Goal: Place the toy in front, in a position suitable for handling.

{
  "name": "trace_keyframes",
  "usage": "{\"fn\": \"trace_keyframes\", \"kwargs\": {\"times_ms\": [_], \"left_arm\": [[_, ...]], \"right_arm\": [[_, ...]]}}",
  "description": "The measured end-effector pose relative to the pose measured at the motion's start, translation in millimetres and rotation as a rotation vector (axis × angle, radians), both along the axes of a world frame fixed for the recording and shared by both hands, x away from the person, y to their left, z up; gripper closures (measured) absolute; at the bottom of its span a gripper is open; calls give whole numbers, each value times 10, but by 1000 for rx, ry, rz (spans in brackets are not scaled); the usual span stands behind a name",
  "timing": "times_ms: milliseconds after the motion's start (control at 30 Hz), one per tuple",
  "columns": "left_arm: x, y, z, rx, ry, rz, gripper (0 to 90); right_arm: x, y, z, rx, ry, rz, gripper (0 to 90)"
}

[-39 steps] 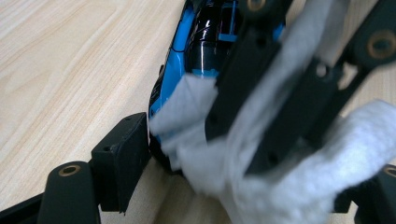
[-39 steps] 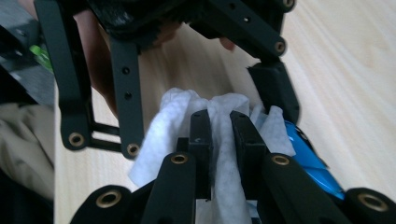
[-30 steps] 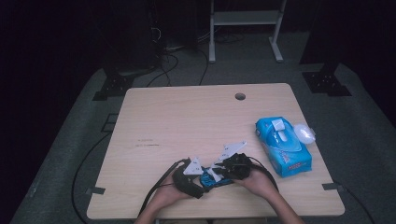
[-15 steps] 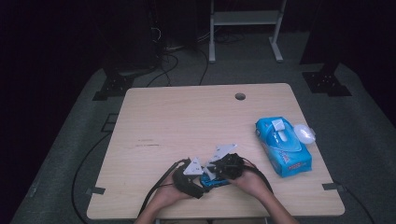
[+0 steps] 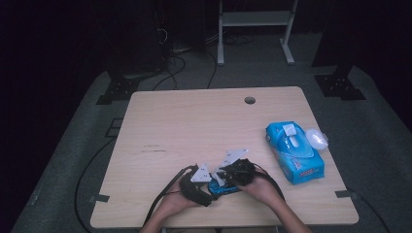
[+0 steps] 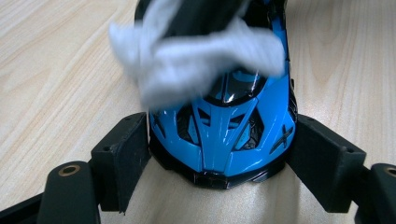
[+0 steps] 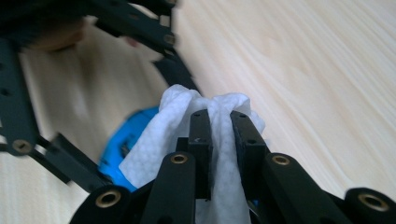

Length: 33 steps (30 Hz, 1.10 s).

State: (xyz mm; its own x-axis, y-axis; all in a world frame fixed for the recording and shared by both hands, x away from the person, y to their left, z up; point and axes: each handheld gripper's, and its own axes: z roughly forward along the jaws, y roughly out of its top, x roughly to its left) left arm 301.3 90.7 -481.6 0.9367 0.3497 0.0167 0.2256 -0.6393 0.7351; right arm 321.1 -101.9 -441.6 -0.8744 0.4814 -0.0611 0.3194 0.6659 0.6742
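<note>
blue toy car (image 6: pixel 232 126) on your pale wood table (image 5: pixel 194 126), lower centre, dark room around.
your left gripper (image 6: pixel 219 161) clamps its sides; your right gripper (image 7: pixel 219 128) pinches a white wipe (image 7: pixel 163 140) hiding its roof.

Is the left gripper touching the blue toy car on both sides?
Touching. In the left gripper view, the left gripper has both black pads pressed flat against the sides of the blue toy car, no gap on either side.

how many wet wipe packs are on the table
1: a blue wipe pack lies at the table's right side, right of both hands. A loose white wipe is pinched nearby.
</note>
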Motion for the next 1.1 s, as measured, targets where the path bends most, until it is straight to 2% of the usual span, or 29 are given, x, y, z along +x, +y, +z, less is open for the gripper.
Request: {"fn": "trace_keyframes", "kwargs": {"times_ms": [133, 167, 200, 367, 400, 567, 633, 700, 767, 800, 833, 900, 1000, 1033, 1067, 1100], "left_arm": [[0, -4, 2, 2, 2, 1, 231], [0, -4, 2, 2, 2, 2, 231], [-2, -5, 3, 1, 4, 3, 231], [-3, -4, 1, 0, 3, 3, 231], [-3, -5, 1, 0, 2, 4, 231], [1, -2, 1, 1, -1, 0, 231], [2, 0, 3, 4, -2, -1, 231], [0, -1, 2, 3, 0, 0, 231], [-2, -3, 2, 2, 1, 3, 231], [-5, -3, 0, -2, 4, 4, 231], [-5, -3, 0, -2, 4, 4, 231], [-5, -2, 0, -2, 5, 3, 231], [-4, -1, 0, 0, 1, 3, 231], [-5, 0, 1, 1, 2, 4, 231], [-4, 1, 1, 2, 0, 3, 231], [-1, 1, 0, 1, -1, 0, 231]], "right_arm": [[-9, -17, 2, 4, -3, -12, 796], [-25, 12, -2, 1, -9, -7, 796], [-52, 104, -26, -1, -11, 30, 795], [-53, 151, -17, -17, -15, 47, 795], [-36, 119, -15, -19, -14, 42, 794], [60, -166, 8, 4, 0, -62, 795], [64, -196, 7, 13, 6, -73, 796], [26, -129, 4, 8, -10, -57, 797], [-27, -7, -7, 16, -2, -20, 796], [-84, 123, -30, 4, -10, 29, 795], [-84, 123, -30, 4, -10, 29, 795], [-117, 192, -32, -26, -39, 58, 795], [-80, 120, -14, -24, -26, 46, 795], [-63, 63, -4, -22, -29, 29, 795], [-24, -66, 15, -17, -32, -11, 796], [-24, -66, 15, -17, -32, -11, 796]]}}
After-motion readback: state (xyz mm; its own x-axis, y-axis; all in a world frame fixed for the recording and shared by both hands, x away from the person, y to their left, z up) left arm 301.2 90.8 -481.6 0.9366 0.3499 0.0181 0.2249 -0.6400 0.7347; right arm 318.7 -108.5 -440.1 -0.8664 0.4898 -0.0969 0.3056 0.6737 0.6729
